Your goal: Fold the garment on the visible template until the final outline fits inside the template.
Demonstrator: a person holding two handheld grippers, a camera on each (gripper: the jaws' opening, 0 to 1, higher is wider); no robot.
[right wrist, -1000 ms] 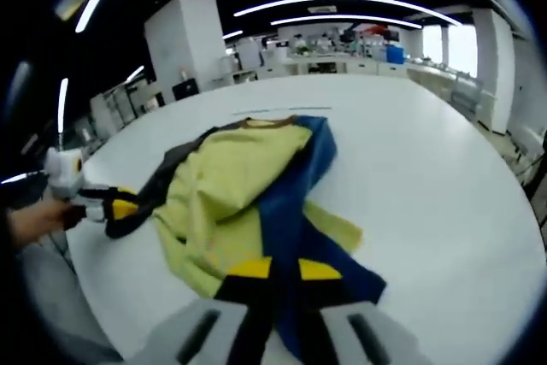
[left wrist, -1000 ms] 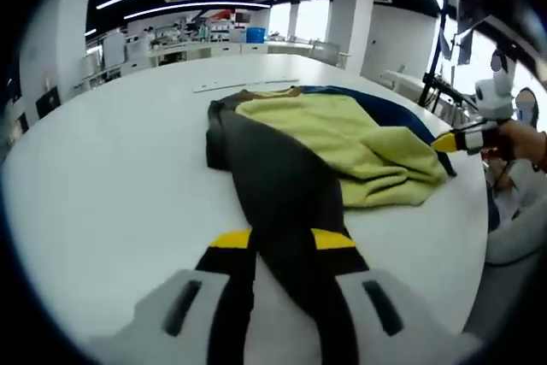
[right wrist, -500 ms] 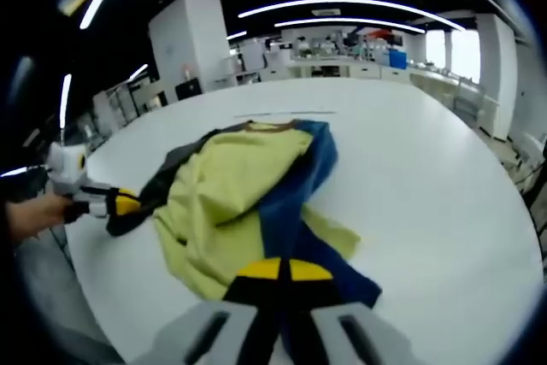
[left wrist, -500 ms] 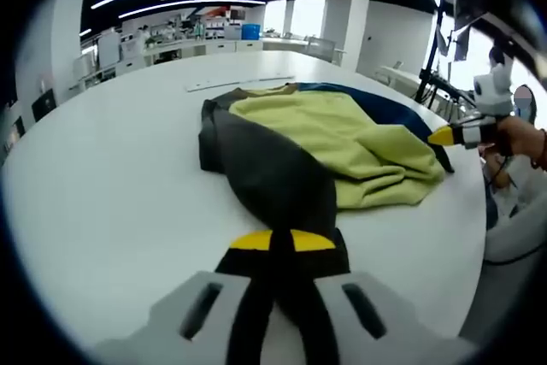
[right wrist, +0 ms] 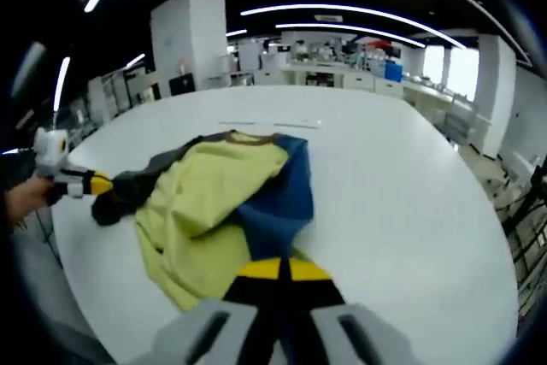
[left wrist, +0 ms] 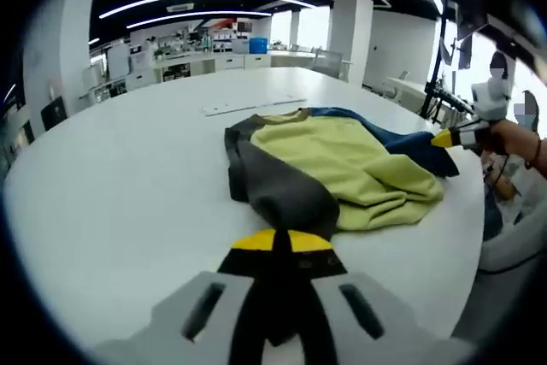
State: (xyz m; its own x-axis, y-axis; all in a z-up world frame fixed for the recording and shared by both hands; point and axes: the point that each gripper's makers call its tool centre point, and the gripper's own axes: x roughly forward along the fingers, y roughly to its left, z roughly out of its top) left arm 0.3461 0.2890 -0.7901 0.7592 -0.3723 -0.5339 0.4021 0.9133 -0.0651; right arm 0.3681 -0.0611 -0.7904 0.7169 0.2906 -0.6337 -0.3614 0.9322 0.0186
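Observation:
A yellow-green garment [left wrist: 342, 156] [right wrist: 214, 185] with a dark grey sleeve [left wrist: 286, 198] and a blue sleeve [right wrist: 278, 203] lies bunched on a round white table [left wrist: 128, 168]. My left gripper [left wrist: 280, 241] is shut on the end of the grey sleeve; in the right gripper view it enters from the left [right wrist: 94, 184]. My right gripper [right wrist: 278, 268] is shut on the end of the blue sleeve, and appears at the right edge of the left gripper view [left wrist: 444, 137]. A thin pale strip [left wrist: 252, 106] [right wrist: 269, 123] lies on the table just beyond the collar.
A person's hand [left wrist: 517, 134] [right wrist: 21, 198] holds each gripper beside the table's edge. Wide bare tabletop [right wrist: 402, 177] spreads around the garment. Benches, pillars and shelves stand far behind the table.
Both grippers have drawn their sleeves in toward the garment's body. The grey and blue sleeves, stretched long before, now look shorter and bunched, and the garment sits more compact.

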